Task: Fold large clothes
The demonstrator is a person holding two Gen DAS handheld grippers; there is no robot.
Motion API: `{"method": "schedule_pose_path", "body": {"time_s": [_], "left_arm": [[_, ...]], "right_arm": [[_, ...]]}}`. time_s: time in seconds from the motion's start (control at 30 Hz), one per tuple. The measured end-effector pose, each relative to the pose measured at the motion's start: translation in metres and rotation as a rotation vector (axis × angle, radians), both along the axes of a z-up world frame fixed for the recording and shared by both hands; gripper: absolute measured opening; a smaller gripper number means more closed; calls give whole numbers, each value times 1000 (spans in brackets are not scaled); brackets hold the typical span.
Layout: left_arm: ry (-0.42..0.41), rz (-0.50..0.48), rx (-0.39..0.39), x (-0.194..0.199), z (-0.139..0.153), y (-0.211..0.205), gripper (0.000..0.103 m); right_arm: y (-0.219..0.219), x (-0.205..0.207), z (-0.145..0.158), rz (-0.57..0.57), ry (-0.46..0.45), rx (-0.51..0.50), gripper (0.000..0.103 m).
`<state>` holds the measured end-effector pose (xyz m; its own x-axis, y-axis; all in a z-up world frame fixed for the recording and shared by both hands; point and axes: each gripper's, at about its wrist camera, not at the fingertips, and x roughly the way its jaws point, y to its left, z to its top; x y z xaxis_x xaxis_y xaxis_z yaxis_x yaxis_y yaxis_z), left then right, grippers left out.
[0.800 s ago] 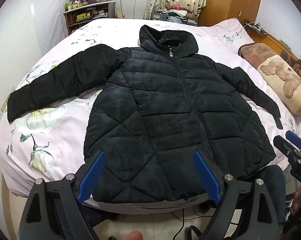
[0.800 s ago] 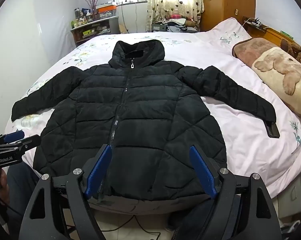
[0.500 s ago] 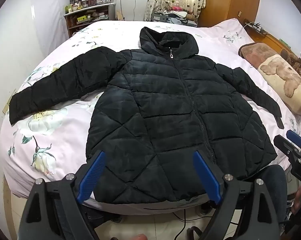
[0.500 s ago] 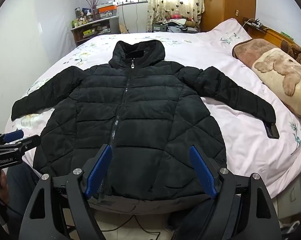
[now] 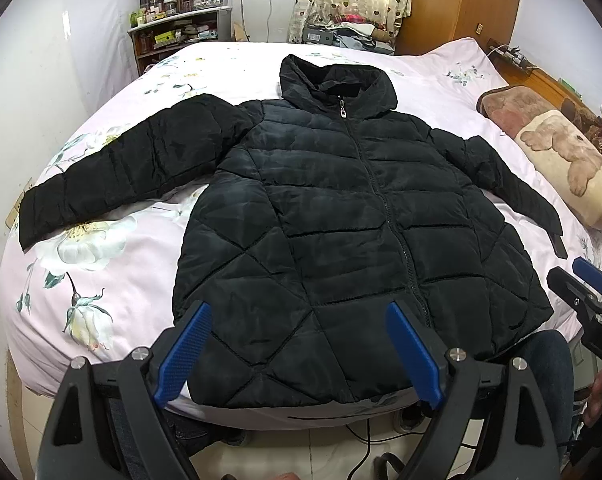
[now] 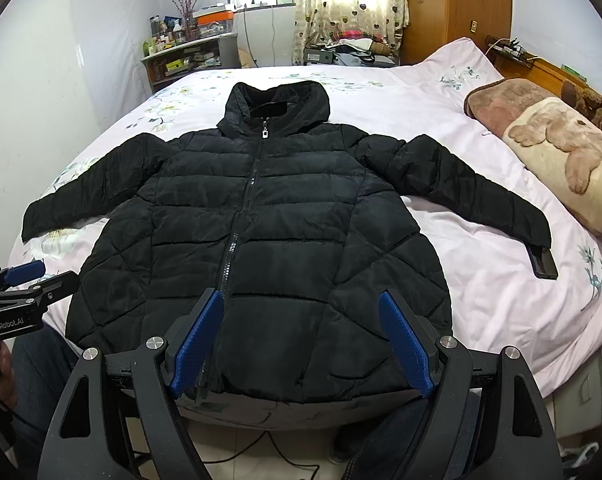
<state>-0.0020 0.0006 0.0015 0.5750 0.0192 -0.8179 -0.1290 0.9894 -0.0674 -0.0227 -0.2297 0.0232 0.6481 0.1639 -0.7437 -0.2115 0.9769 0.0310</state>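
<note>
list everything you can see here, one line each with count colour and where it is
jacket: 1, black quilted puffer, zipped, spread flat front-up on the bed, sleeves out to both sides
bed sheet: 1, pale pink with flower print, covering the bed
phone: 1, dark, on the sheet at the cuff of the right-hand sleeve
blanket roll: 1, brown and cream with a bear picture, along the bed's right edge
shelf unit: 1, grey, cluttered with bottles and boxes, against the far wall
curtain: 1, cream with dark hearts, at the window
wardrobe: 1, orange-brown wood, far right corner
left gripper: 1, black with blue pads, open, above the hem
right gripper: 1, black with blue pads, open, above the hem
</note>
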Motion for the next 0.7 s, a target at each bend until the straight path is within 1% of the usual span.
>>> {"method": "schedule_pose_path", "body": {"time_s": [0.17,0.7], "left_arm": [[-2,10,6,0,1,2,90],[-5,10,20,0,0,4,90]], "right_arm": [[3,2,5,1,-5,-11,80],[5,3,4,4,0,-15,80]]}}
